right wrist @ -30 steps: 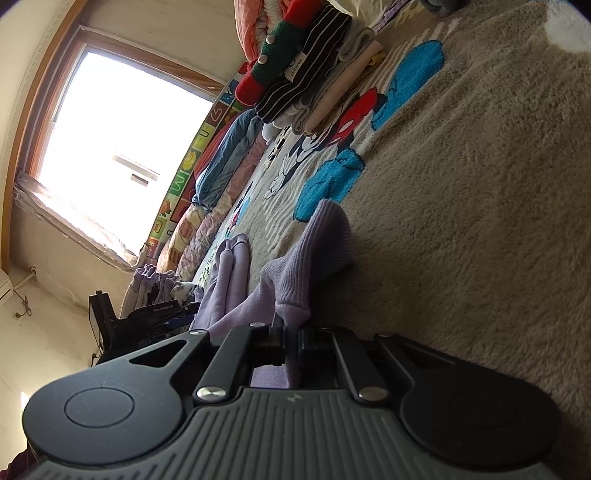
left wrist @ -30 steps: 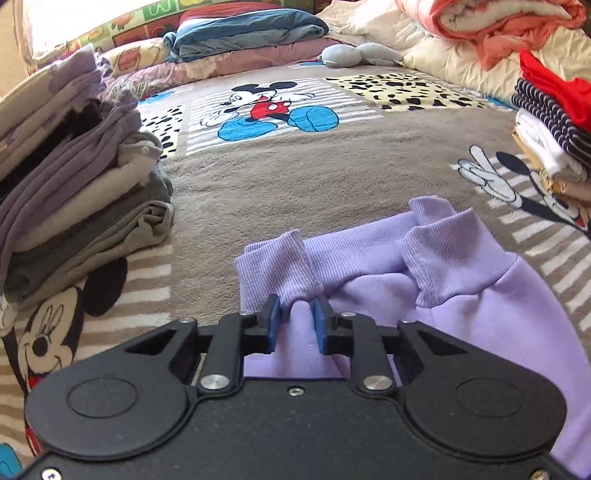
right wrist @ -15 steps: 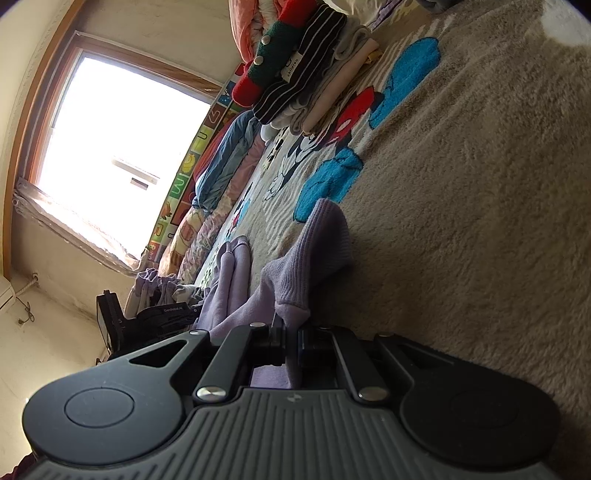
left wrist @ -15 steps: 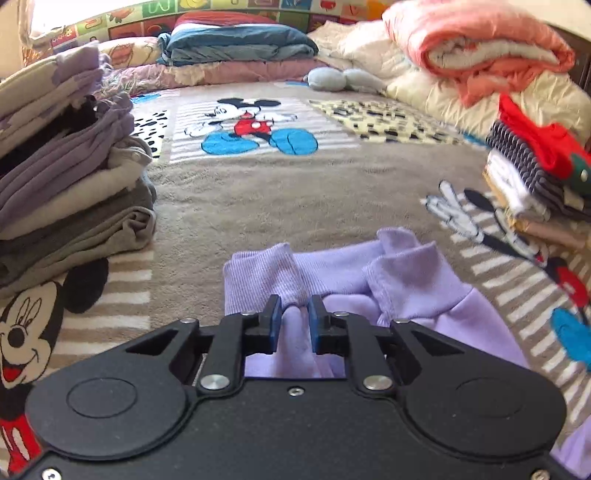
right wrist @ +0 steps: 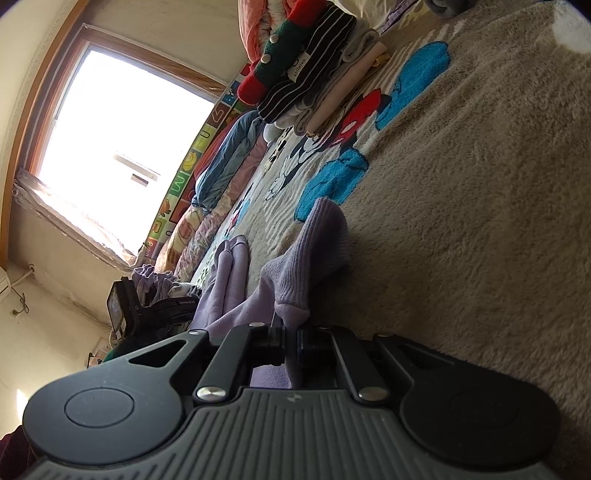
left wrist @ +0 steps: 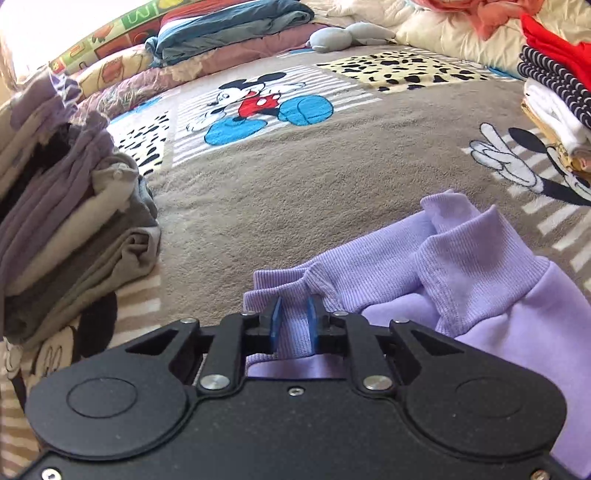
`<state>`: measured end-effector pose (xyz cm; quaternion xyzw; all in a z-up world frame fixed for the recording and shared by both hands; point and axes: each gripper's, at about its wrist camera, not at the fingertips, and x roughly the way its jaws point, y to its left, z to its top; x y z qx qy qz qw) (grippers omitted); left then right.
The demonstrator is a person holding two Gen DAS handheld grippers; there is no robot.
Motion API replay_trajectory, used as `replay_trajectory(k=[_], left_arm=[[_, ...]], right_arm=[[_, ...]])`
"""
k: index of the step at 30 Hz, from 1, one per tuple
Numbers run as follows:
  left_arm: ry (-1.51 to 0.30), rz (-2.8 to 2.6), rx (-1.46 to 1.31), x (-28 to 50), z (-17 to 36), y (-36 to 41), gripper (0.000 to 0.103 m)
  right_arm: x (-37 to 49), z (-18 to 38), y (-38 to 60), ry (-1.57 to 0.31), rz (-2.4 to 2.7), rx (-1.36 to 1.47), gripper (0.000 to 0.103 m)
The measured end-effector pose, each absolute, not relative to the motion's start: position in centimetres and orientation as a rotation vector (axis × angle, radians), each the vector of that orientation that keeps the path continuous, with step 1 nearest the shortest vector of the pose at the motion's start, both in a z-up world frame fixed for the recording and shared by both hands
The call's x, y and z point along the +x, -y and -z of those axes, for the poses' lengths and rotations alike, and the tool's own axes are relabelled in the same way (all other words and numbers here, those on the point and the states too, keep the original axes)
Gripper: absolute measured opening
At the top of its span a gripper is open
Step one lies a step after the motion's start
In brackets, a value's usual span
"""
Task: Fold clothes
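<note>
Left gripper [left wrist: 293, 319]: pinched on the ribbed hem of the lilac garment, blue pads pressing a bunched fold of cloth from both sides.
Right gripper [right wrist: 291, 343]: clamped tight on another ribbed edge of the same garment, the cloth rising out from between the black fingers.
Lilac garment [left wrist: 480, 295]: lay on the bed in front of both grippers, partly gathered; in the left wrist view two ribbed cuffs stood up to the right of the pinched hem, smooth lilac cloth spreading below them toward the lower right.
Ribbed cuff [right wrist: 317, 247]: in the right wrist view it stood up just beyond the right gripper, resting against the blanket.
Blanket [left wrist: 295, 192]: brown plush with cartoon mouse figures and spotted panels, covering the bed under the garment.
Left stack [left wrist: 66, 221]: folded grey, cream and purple clothes piled at the left edge, well apart from the lilac garment.
Right stack [left wrist: 554, 103]: folded striped, white and red clothes at the right edge of the blanket.
Bedding [left wrist: 229, 26]: blue and pink folded covers along the far side, a grey soft toy [left wrist: 343, 35] beside them.
Window [right wrist: 118, 147]: bright, wood-framed, seen in the right wrist view.
</note>
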<state>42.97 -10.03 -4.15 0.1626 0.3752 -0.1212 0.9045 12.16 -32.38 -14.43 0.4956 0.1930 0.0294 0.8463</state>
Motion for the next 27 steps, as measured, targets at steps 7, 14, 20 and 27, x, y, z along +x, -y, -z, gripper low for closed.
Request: replay_trajectory(k=[7,14,20,27], left_arm=[[-0.663,0.309,0.191,35.4,0.5,5.5,0.012],[-0.774,0.320,0.281,34.8,6.3,7.9,0.011],[-0.656,0.351,0.190,28.7,2.6,6.0,0.013],[-0.653,0.378,0.158,19.1,3.4,4.4,0.014]], right_arm=[[12.3,14.4,32.4,-0.400,-0.063,1.040,0.005],[12.2,14.4,32.1,-0.384,-0.064,1.014,0.005],[12.1,14.5,32.1,-0.361,-0.073,1.015,0.005],[12.1,14.8,32.5,-0.335,-0.111,1.044,0.007]])
